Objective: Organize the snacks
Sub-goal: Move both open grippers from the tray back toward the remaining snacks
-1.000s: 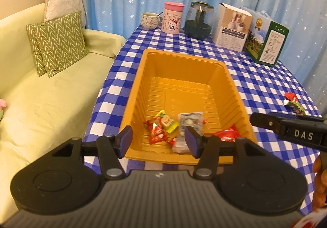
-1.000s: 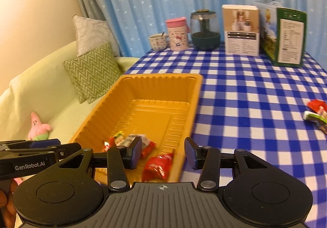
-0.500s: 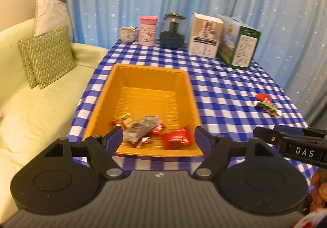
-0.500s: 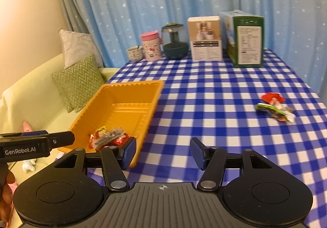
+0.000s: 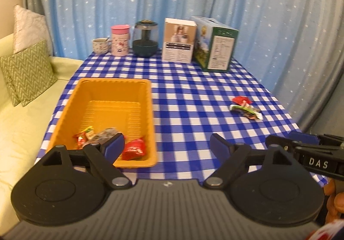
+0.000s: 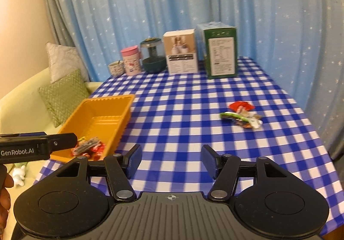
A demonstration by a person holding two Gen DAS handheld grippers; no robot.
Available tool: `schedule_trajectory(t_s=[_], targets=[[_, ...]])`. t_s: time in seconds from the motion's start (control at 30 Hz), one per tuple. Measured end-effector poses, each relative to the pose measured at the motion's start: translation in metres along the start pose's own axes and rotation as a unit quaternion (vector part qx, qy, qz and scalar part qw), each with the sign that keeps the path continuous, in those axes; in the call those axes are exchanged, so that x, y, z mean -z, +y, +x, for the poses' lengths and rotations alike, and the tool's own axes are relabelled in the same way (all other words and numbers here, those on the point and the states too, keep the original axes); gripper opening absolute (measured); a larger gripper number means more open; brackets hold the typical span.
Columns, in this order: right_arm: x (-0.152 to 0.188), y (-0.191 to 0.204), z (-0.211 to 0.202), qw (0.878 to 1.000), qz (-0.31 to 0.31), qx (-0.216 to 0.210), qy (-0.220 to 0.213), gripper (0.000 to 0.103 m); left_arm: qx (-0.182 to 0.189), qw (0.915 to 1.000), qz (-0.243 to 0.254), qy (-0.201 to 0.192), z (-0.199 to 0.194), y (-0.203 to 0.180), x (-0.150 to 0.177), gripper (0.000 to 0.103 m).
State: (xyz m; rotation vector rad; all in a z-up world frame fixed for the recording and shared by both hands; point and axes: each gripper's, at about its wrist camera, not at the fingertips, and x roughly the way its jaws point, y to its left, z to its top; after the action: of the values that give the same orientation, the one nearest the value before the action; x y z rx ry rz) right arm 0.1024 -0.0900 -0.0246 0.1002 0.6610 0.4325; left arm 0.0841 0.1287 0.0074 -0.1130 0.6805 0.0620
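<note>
An orange tray (image 5: 151, 111) sits on the left of the blue checked table, with a red packet (image 5: 133, 149) and other small snack packets (image 5: 87, 135) at its near end. Loose snacks (image 5: 245, 107) lie in a small heap on the right side of the cloth, red and green wrappers (image 6: 240, 115) among them. My left gripper (image 5: 167, 143) hovers off the tray's near right corner, its jaws opening with nothing between them. My right gripper (image 6: 171, 155) is open over bare cloth, well short of the heap, and holds nothing. The tray (image 6: 107, 98) lies to its left.
Along the table's back stand a mug (image 5: 100, 45), a pink cup (image 5: 120, 40), a dark glass jar (image 5: 145, 39), a white box (image 5: 178, 40) and a green box (image 5: 217, 46). A yellow sofa (image 5: 23, 124) with cushions borders the left; curtains hang behind.
Both grippers have pulled back from the tray, risen and swung to the right. Their jaws have spread wider. The snack packets stay in the tray.
</note>
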Motion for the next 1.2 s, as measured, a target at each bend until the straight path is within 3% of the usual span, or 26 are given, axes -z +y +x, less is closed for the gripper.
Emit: schedule_trajectory(t_s=[0.63, 1.2], targets=[[0.003, -0.085, -0.014, 0.997, 0.044, 0.064, -0.012, 0.062, 0.055, 0.9973, 0.047, 0.010, 0.036, -0.076, -0.009, 0.090], [0.005, -0.134, 0.010, 0.994, 0.063, 0.090, 0.003, 0.062, 0.071, 0.9957, 0.050, 0.033, 0.084, -0.111, -0.012, 0.091]])
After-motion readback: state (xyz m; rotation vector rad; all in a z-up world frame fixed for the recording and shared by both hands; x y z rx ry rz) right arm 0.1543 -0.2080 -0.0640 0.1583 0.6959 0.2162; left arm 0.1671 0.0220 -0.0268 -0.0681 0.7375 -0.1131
